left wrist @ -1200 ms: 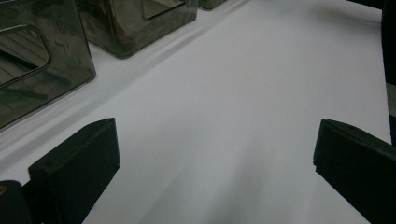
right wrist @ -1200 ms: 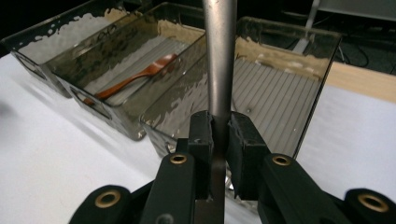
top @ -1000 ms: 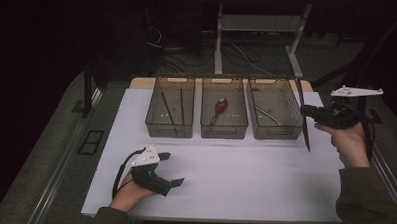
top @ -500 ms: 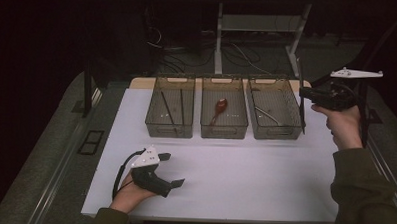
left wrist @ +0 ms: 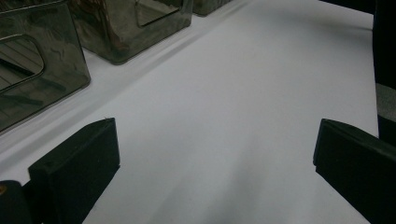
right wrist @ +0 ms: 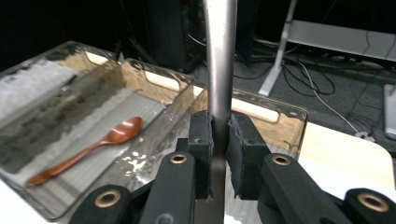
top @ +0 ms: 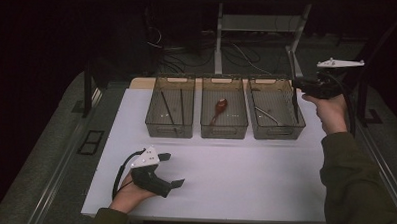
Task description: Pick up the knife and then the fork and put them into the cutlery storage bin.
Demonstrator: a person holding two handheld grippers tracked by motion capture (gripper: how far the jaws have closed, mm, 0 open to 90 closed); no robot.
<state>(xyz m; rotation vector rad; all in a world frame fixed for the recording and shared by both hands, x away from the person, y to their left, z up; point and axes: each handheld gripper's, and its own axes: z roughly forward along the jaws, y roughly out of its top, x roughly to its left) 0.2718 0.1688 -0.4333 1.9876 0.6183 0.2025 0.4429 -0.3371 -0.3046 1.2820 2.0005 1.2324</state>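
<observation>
My right gripper (top: 295,88) is shut on a long metal utensil (top: 293,65), held nearly upright above the right wall of the right-hand bin (top: 286,130). In the right gripper view the jaws of the right gripper (right wrist: 219,140) clamp the utensil's steel handle (right wrist: 219,56), which runs up out of frame. Another metal utensil (top: 264,113) lies in that bin. The middle bin (top: 224,130) holds a wooden spoon (top: 219,106) (right wrist: 93,147). Dark chopsticks (top: 166,107) lie in the left bin (top: 169,130). My left gripper (top: 173,169) rests open on the white table (top: 244,178) at front left, its jaws (left wrist: 215,154) wide apart over bare surface.
The three smoky clear bins stand in a row along the table's far edge; two bins (left wrist: 42,74) sit close at the upper left of the left gripper view. Cables and a metal stand (top: 220,37) lie on the dark floor behind. The person's right sleeve (top: 359,187) reaches over the table's right edge.
The right hand has carried the metal utensil leftward and farther from the person, from beside the table's right edge to over the right bin's right wall. The left gripper has stayed put.
</observation>
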